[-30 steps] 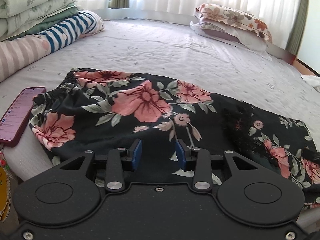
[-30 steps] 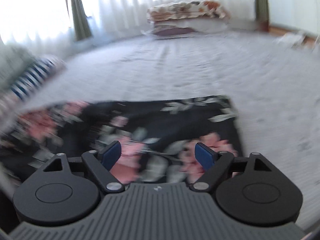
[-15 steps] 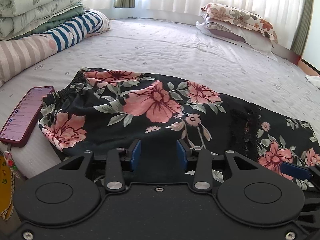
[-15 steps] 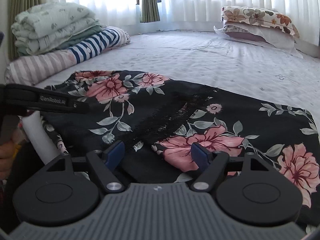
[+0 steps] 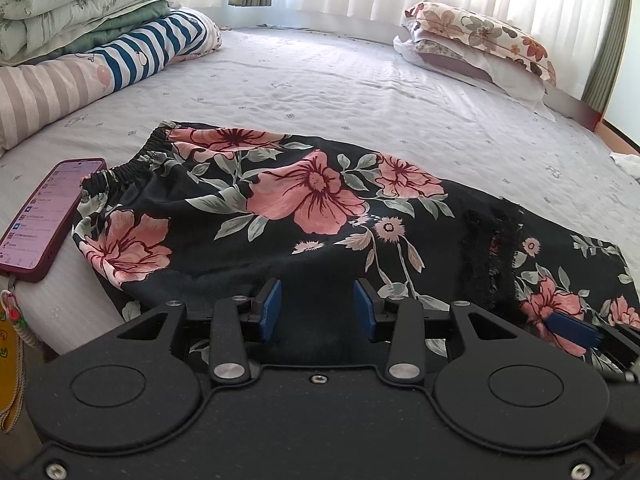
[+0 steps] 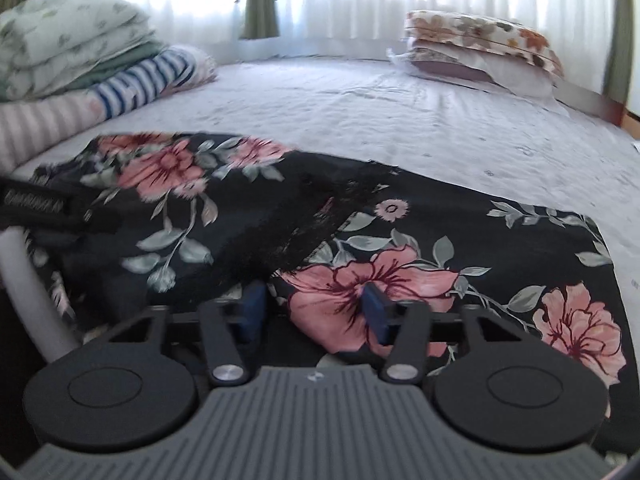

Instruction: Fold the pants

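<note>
Black pants (image 5: 312, 204) with pink flowers lie flat on the bed, elastic waistband at the left, legs running right; they also show in the right wrist view (image 6: 360, 248). My left gripper (image 5: 317, 310) is open, its blue pads over the pants' near edge, with nothing between them. My right gripper (image 6: 314, 310) is open over the near edge of the leg part, fabric bunched between the pads. Its blue fingertip (image 5: 572, 328) shows at the right of the left wrist view.
A phone in a dark red case (image 5: 44, 216) lies on the bed left of the waistband. Folded quilts and blankets (image 5: 80, 28) are stacked at the far left. Pillows (image 5: 480, 44) lie at the far right. The bed (image 5: 360, 92) has a pale sheet.
The right gripper has swung left along the pants and lowered toward the near edge, its pads narrower. The left gripper has stayed nearly still, open.
</note>
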Available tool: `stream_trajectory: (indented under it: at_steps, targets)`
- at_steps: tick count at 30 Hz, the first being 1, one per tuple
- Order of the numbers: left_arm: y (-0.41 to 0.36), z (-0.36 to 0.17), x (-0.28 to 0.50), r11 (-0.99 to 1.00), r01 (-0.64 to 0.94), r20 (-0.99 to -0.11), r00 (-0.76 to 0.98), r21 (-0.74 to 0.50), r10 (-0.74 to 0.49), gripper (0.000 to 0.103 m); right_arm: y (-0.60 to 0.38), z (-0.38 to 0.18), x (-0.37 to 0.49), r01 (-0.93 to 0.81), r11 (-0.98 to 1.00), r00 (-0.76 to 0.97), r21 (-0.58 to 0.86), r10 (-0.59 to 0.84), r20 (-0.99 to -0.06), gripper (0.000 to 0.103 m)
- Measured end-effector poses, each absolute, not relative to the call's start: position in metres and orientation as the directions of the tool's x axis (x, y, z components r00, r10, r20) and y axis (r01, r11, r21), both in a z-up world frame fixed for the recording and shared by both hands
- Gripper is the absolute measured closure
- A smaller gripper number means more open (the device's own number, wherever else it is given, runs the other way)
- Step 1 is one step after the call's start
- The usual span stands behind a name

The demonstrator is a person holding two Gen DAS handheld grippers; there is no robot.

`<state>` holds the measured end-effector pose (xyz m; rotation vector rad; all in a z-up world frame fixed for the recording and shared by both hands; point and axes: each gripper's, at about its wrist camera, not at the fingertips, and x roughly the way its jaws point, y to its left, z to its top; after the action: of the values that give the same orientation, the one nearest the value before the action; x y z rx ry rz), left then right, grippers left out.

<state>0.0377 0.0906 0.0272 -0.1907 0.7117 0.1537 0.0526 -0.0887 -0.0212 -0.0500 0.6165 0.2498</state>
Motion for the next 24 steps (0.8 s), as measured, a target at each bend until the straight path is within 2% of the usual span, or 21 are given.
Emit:
stream_trajectory:
  at_steps: [1, 2, 4, 7, 13, 14, 15, 16, 17, 18, 20, 24]
  targets:
    - [0.091, 0.028, 0.037, 0.971, -0.203, -0.659, 0.749, -0.123, 0.073, 0.064, -0.09, -0.021, 0.054, -0.209, 0.977, 0.794, 0.035, 0.19, -0.578, 0.096]
    - [0.09, 0.028, 0.037, 0.972, -0.202, -0.657, 0.75, -0.122, 0.074, 0.064, -0.092, -0.02, 0.055, -0.179, 0.982, 0.796, 0.051, 0.175, -0.579, 0.1]
    - [0.09, 0.029, 0.036, 0.972, -0.201, -0.655, 0.752, -0.119, 0.075, 0.064, -0.095, -0.016, 0.049, -0.185, 0.978, 0.798, 0.096, 0.206, -0.566, 0.1]
    - [0.091, 0.029, 0.037, 0.972, -0.204, -0.655, 0.752, -0.119, 0.077, 0.064, -0.089, -0.01, 0.034, -0.239, 0.968, 0.798, 0.082, 0.243, -0.551, 0.1]
    - [0.091, 0.027, 0.038, 0.971, -0.206, -0.664, 0.744, -0.122, 0.074, 0.064, -0.078, -0.019, 0.026, -0.302, 0.941, 0.737, 0.151, 0.331, -0.59, 0.099]
    - [0.09, 0.027, 0.037, 0.972, -0.203, -0.664, 0.744, -0.119, 0.074, 0.063, -0.075, -0.02, 0.024, -0.311, 0.94, 0.739, 0.141, 0.332, -0.587, 0.097]
    - [0.09, 0.027, 0.037, 0.973, -0.202, -0.664, 0.744, -0.114, 0.076, 0.063, -0.074, -0.019, 0.022, -0.322, 0.937, 0.743, 0.135, 0.338, -0.577, 0.086]
    - [0.089, 0.027, 0.037, 0.973, -0.201, -0.664, 0.744, -0.11, 0.079, 0.063, -0.075, -0.017, 0.02, -0.328, 0.933, 0.743, 0.146, 0.351, -0.57, 0.072]
    - [0.089, 0.027, 0.037, 0.974, -0.201, -0.664, 0.744, -0.108, 0.08, 0.062, -0.079, -0.016, 0.018, -0.333, 0.927, 0.739, 0.171, 0.369, -0.564, 0.054]
    - [0.089, 0.027, 0.037, 0.973, -0.203, -0.664, 0.744, -0.109, 0.081, 0.062, -0.083, -0.014, 0.016, -0.336, 0.921, 0.738, 0.196, 0.387, -0.553, 0.043]
    - [0.089, 0.027, 0.038, 0.972, -0.205, -0.664, 0.743, -0.111, 0.081, 0.062, -0.093, -0.009, 0.01, -0.325, 0.923, 0.754, 0.204, 0.383, -0.534, 0.041]
    - [0.087, 0.029, 0.038, 0.974, -0.202, -0.663, 0.744, -0.105, 0.083, 0.06, -0.124, -0.003, -0.003, -0.229, 0.96, 0.804, 0.164, 0.281, -0.524, 0.037]
